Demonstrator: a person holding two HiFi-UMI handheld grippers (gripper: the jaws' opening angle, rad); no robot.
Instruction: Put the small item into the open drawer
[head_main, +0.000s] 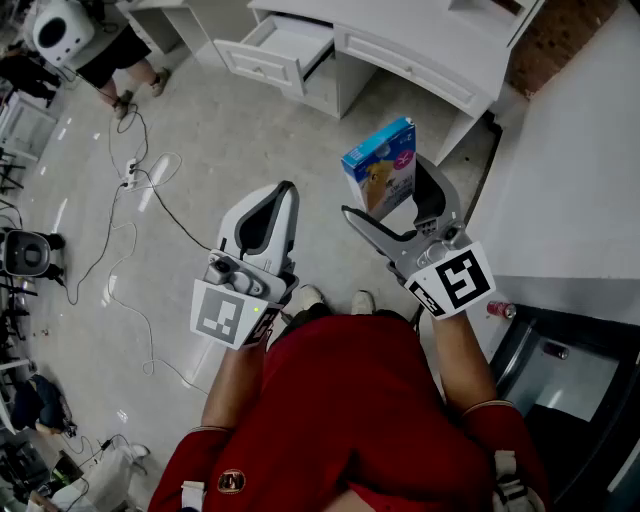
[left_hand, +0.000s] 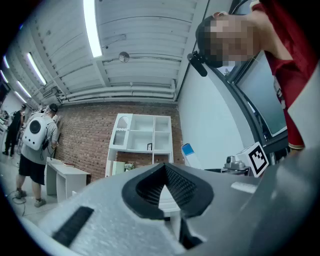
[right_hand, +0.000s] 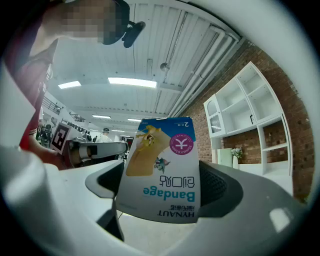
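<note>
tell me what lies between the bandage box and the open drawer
Only bare floor, seen in the head view; the bandage box sits in the right tool, the open drawer beyond.

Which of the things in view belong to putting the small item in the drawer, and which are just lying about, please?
Job in hand: bandage box, gripped by the right gripper; open drawer.
Lying about: floor cables; power strip; left gripper, shut and empty.

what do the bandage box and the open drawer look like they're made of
Bandage box: probably thin printed cardboard, slightly glossy; flat panels, crisp folded edges and colour print.
Open drawer: likely white-painted wood or board, with a satin finish; thick straight walls and an even white coat.
</note>
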